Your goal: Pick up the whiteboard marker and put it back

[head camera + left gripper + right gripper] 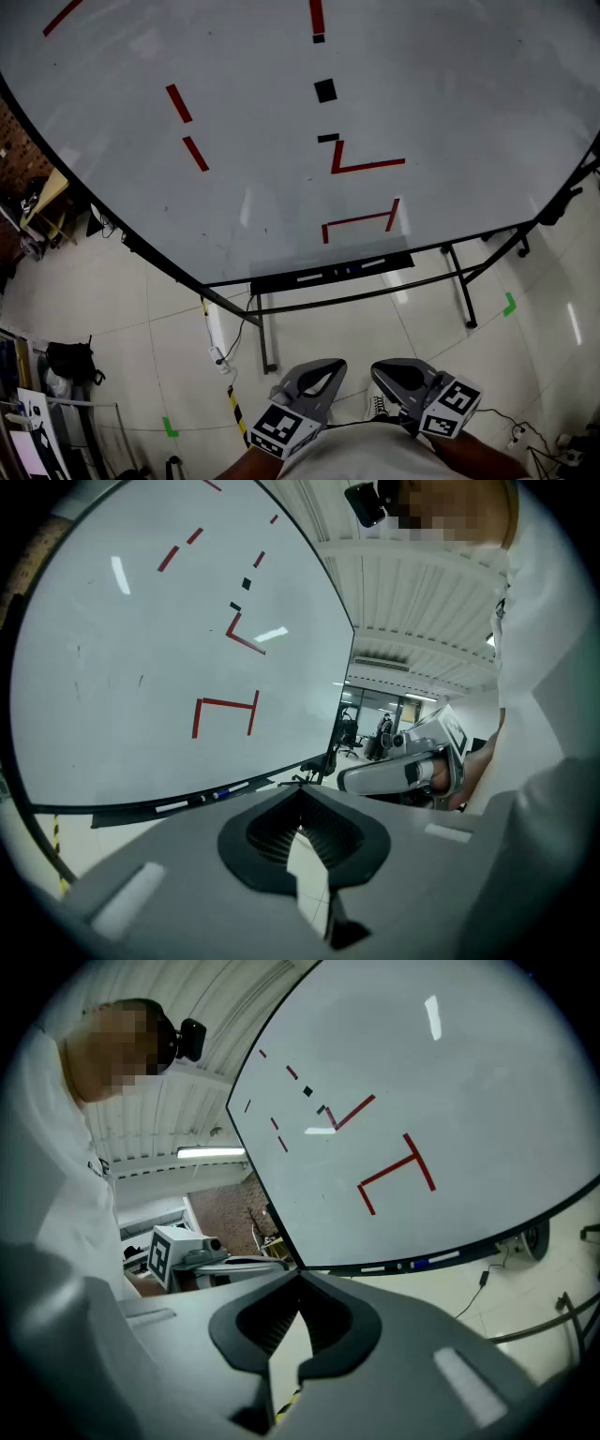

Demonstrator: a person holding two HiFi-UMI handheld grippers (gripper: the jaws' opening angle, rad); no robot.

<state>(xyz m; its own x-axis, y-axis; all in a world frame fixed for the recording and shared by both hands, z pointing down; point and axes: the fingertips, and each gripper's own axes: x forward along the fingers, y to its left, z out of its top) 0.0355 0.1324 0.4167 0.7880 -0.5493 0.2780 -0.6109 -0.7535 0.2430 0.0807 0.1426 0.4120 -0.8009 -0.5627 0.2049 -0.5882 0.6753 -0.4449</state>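
Grey plastic left gripper and right gripper are both clenched on nothing, held well short of the long black pen tray. On that tray lies the white, blue-banded whiteboard marker, its long axis along the tray. It sits ahead of both tools, neither clearly nearer. Above the tray, the whiteboard carries red strokes and no legible writing.

I've got the head view looking steeply down at the whiteboard from well back, above the left gripper and right gripper. Each gripper view looks up along its jaws and catches the other gripper sideways. All three share the tray on the whiteboard's lower edge.
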